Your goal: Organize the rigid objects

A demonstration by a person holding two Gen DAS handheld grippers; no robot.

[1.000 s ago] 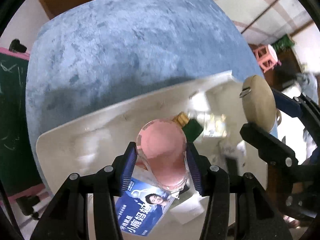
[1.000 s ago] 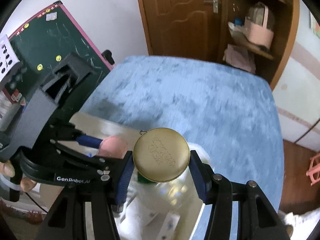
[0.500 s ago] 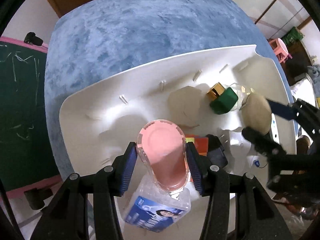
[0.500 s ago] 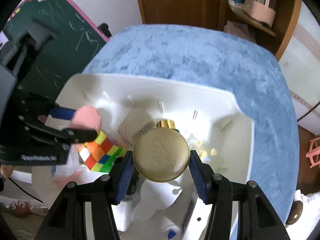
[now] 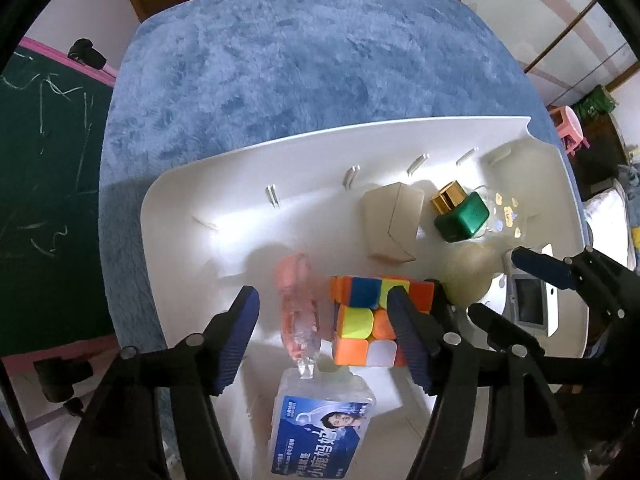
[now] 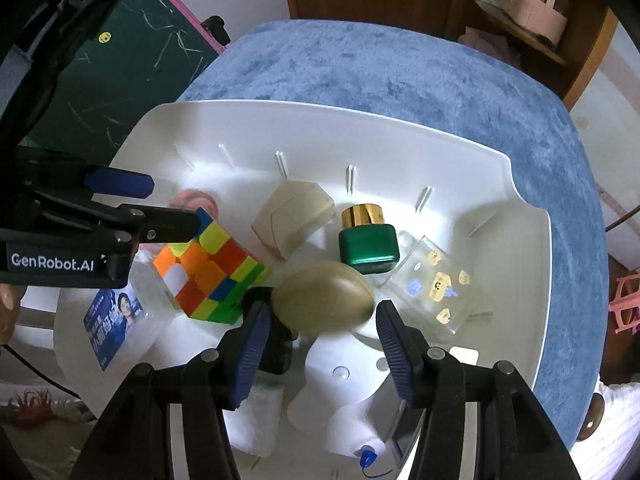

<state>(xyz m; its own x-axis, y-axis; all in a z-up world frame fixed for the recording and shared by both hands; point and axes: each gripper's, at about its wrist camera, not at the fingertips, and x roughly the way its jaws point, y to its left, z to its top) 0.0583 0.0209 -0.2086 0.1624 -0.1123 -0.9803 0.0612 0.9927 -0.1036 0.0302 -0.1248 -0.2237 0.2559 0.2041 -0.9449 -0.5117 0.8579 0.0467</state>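
The work is at the putting-down step, with both tools pointing steeply down into the white tray [image 5: 320, 140] that sits on the blue plush bench [image 5: 300, 60].

The left hand-held gripper [image 5: 322, 304] has just been opening its jaws. The clear bottle with the pink cap [image 5: 298, 312] is between them, but neither pad presses on it. It looks blurred and seems to be dropping or tipping onto the tray floor, just beside the puzzle cube [image 5: 372, 320] and above a clear box with a blue label [image 5: 320, 432].

The right hand-held gripper [image 6: 322, 312] is closed about as far as it goes on a round gold tin [image 6: 324, 296]. The tin is tilted at the fingertips, low over the middle of the tray. It hangs near the green bottle with a gold cap [image 6: 368, 248], the beige box [image 6: 296, 216] and a clear box with bear stickers [image 6: 436, 284]. I cannot tell whether the tin already touches the tray floor.

The left tool probably needs to lift straight up so its pads clear the bottle and the cube. The right one should lower the tin into the free spot in front of the green bottle, then open. The tray is crowded, so the tin could knock a neighbour or roll on its edge.
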